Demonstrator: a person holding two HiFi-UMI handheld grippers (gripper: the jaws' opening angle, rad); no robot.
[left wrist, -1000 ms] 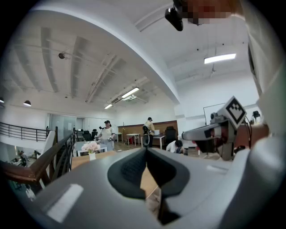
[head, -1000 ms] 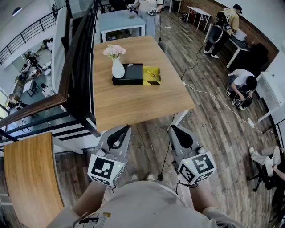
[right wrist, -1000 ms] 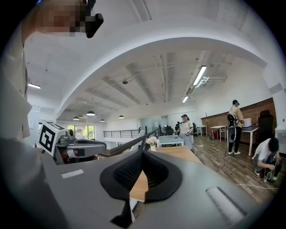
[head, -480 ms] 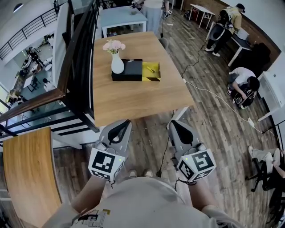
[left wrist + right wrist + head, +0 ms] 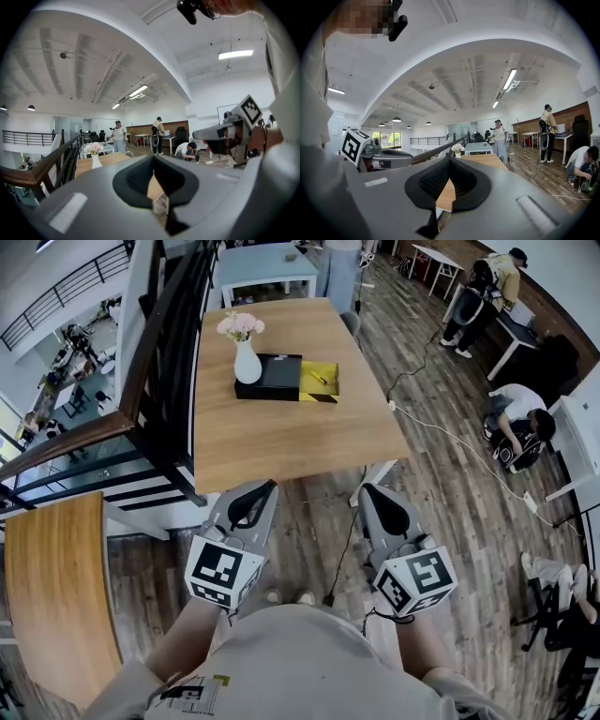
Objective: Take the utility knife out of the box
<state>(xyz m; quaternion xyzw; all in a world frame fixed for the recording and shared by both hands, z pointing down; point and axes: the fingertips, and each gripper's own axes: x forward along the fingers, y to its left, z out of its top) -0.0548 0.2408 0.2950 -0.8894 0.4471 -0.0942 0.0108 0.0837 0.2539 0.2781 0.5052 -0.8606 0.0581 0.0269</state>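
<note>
A black box [image 5: 275, 377] with a yellow open tray [image 5: 321, 390] lies on the far half of the wooden table [image 5: 281, 442]. The yellow utility knife [image 5: 320, 379] rests in that tray. My left gripper [image 5: 265, 487] and right gripper [image 5: 367, 489] are held side by side over the floor, short of the table's near edge. Both are shut with nothing in them. In the left gripper view the left gripper [image 5: 153, 161] points along the table toward the vase [image 5: 96, 161]. In the right gripper view the right gripper [image 5: 449, 161] does the same.
A white vase of pink flowers [image 5: 247, 362] stands against the box's left end. A black railing [image 5: 159, 381] runs along the table's left side. A cable [image 5: 441, 437] crosses the wooden floor at right. Several people are at the far end and right of the room.
The person has stepped a little closer to the table, carrying both grippers forward. Both stay shut and empty.
</note>
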